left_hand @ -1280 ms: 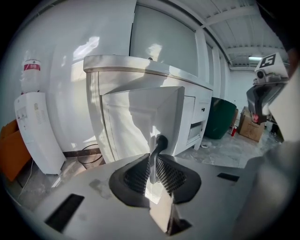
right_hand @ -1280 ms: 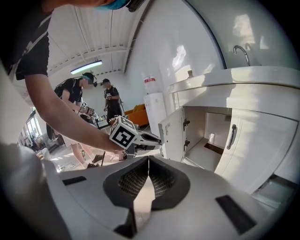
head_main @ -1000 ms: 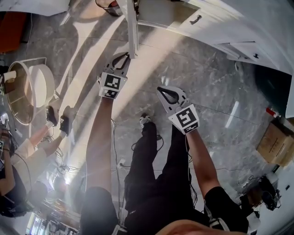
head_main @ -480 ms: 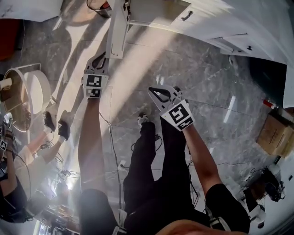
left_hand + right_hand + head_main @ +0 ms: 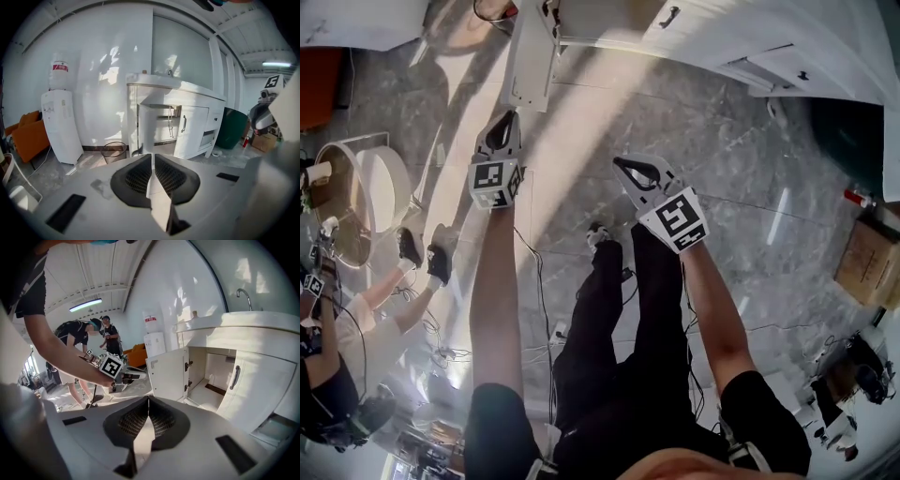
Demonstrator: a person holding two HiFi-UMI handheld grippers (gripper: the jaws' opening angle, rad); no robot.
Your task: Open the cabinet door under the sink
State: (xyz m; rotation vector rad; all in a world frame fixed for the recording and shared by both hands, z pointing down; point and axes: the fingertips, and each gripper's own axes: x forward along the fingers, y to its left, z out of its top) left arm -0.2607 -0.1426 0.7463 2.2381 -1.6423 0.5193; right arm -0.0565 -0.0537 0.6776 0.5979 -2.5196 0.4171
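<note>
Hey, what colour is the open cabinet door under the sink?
White. The flat open cabinet door shows best in the right gripper view.

Glossy stone, smooth white paint.
Polished grey marbled floor (image 5: 722, 159); door (image 5: 168, 373) in smooth white lacquer with dark metal hinges (image 5: 188, 365); bright metal handle (image 5: 235, 377); black gridded pads (image 5: 136, 178) set in matt grey plastic.
</note>
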